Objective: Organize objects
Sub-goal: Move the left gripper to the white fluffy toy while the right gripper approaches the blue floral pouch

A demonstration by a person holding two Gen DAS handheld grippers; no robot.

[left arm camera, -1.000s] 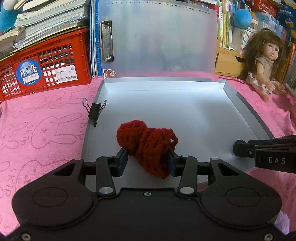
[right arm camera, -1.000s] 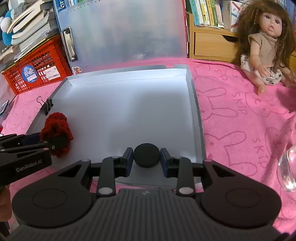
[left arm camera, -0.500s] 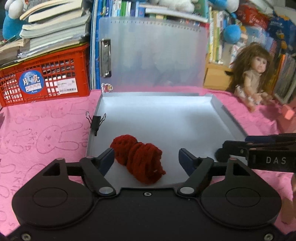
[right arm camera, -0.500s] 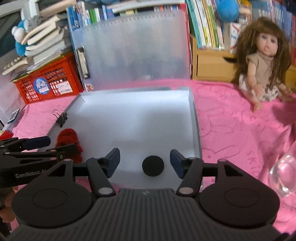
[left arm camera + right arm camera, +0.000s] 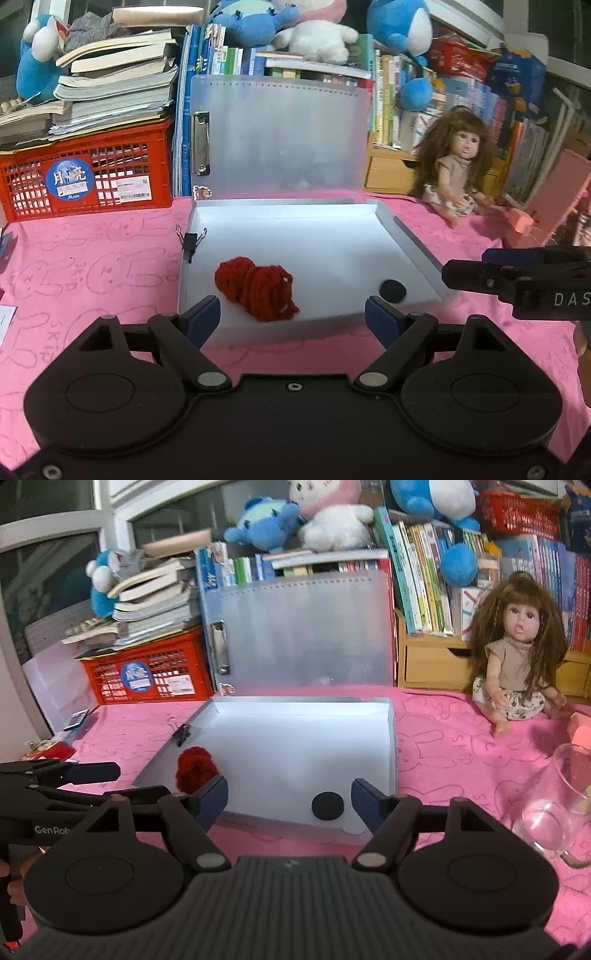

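Observation:
A red yarn bundle [image 5: 258,290] lies in the open translucent file box [image 5: 332,236], near its front left; it also shows in the right wrist view [image 5: 194,770]. A black round disc [image 5: 393,291] lies in the box near its front right corner, and shows in the right wrist view [image 5: 327,805]. My left gripper [image 5: 293,317] is open and empty, just in front of the box. My right gripper [image 5: 290,799] is open and empty, in front of the box [image 5: 306,738]. Each gripper shows at the edge of the other's view.
The box lid [image 5: 280,133] stands upright at the back. A binder clip [image 5: 190,240] sits on the box's left wall. A red crate [image 5: 85,177] with books stands back left, a doll [image 5: 458,166] back right. A clear glass [image 5: 550,805] lies on the pink cloth at right.
Both grippers opened, letting go of the yarn and the disc, which now lie in the box. Both grippers have pulled back and up from the box.

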